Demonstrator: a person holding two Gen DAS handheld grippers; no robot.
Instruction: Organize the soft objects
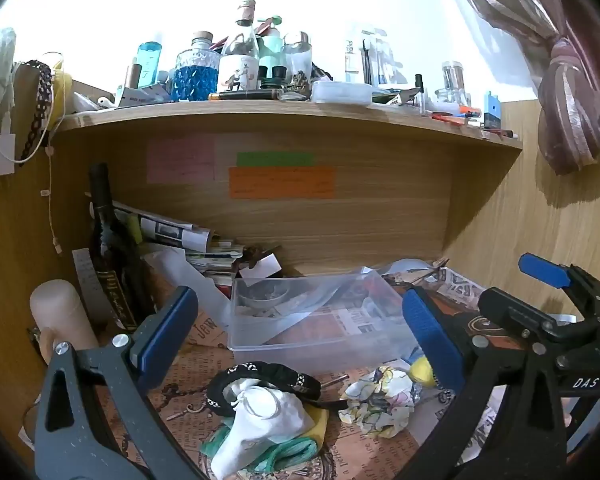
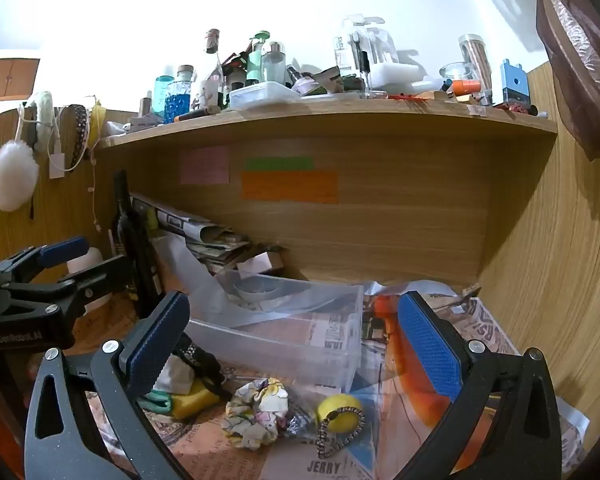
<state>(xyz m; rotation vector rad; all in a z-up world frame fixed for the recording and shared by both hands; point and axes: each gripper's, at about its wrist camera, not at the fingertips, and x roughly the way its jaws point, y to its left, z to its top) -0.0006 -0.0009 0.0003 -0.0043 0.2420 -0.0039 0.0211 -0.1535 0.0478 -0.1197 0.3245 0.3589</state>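
A clear plastic bin sits on the newspaper-covered desk. In front of it lie a white pouch, a black headband, a green cloth, a floral scrunchie and a yellow ball with a braided loop. My left gripper is open and empty, above the pouch and headband. My right gripper is open and empty, above the scrunchie and ball. A yellow soft item lies beside the white pouch.
A dark wine bottle and a pile of papers stand at the back left. A cream cylinder is at the far left. The shelf above holds several bottles. An orange object lies at the right.
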